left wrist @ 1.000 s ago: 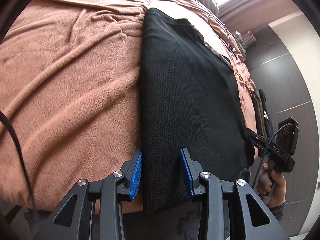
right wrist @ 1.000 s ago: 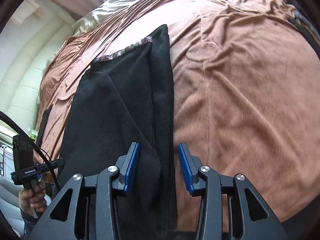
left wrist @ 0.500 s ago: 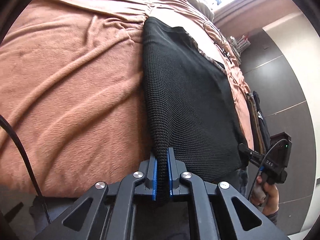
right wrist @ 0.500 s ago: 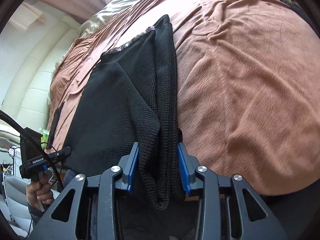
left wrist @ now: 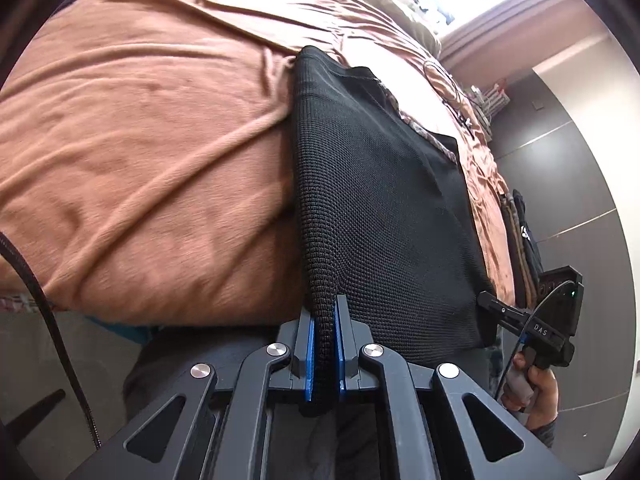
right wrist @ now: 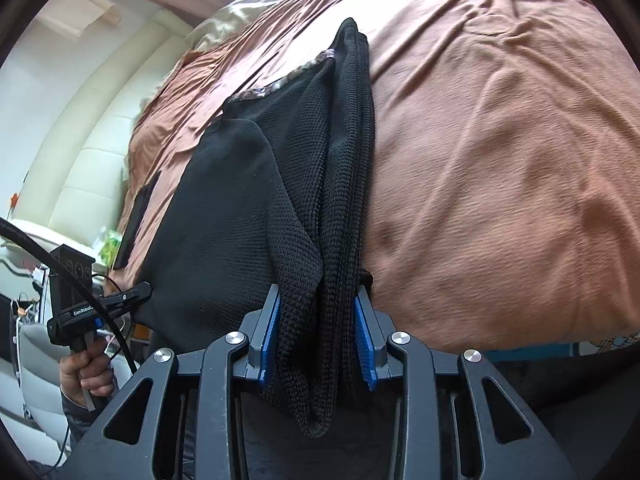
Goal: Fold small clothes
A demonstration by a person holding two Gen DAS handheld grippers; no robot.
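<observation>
A black knit garment (left wrist: 380,208) lies on a brown bedspread (left wrist: 152,152), its near hem at the bed's front edge. My left gripper (left wrist: 324,316) is shut on the garment's near left corner, with the fabric pinched between the blue pads. My right gripper (right wrist: 318,312) is shut on the bunched near right corner of the garment (right wrist: 240,208), thick folds filling the gap between its pads. The right gripper also shows in the left wrist view (left wrist: 532,328), and the left gripper in the right wrist view (right wrist: 112,300). A patterned collar strip (right wrist: 288,76) shows at the far end.
The brown bedspread (right wrist: 500,160) runs wide on both sides of the garment. A cable loop (left wrist: 444,80) lies on the far part of the bed. Dark folded clothes (left wrist: 524,240) sit at the bed's right edge. A cream padded headboard (right wrist: 92,152) stands at the left.
Both grippers went from open to shut on the garment's near corners. They have since lifted and drawn the hem toward the front edge, pulling the fabric taut.
</observation>
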